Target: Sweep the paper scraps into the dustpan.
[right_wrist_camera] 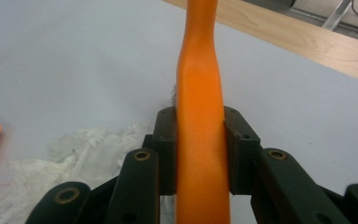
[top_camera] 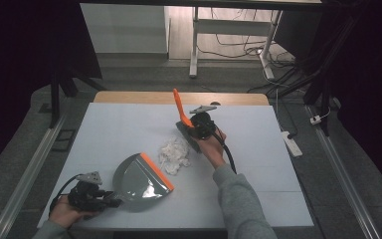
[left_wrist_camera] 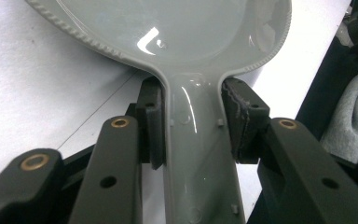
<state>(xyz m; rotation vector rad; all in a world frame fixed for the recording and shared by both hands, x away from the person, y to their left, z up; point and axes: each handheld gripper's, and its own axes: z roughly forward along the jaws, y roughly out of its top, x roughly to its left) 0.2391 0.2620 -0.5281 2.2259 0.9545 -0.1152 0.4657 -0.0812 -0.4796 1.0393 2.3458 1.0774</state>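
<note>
A grey dustpan (top_camera: 140, 178) with an orange lip lies at the table's near left. My left gripper (top_camera: 110, 200) is shut on its grey handle (left_wrist_camera: 196, 154), one pad on each side. A brush with an orange handle (top_camera: 178, 106) stands tilted near the table's middle, its dark head (top_camera: 188, 135) low by the paper. My right gripper (top_camera: 193, 124) is shut on that orange handle (right_wrist_camera: 201, 140). A heap of white shredded paper (top_camera: 174, 155) lies between the brush and the dustpan, and it spreads at the lower left of the right gripper view (right_wrist_camera: 74, 158).
The pale blue-grey table top (top_camera: 119, 129) has a wooden strip (top_camera: 129, 97) along its far edge. Beyond it stand white table legs (top_camera: 194, 45) and floor cables (top_camera: 243, 50). A white power strip (top_camera: 291, 143) lies on the floor at the right.
</note>
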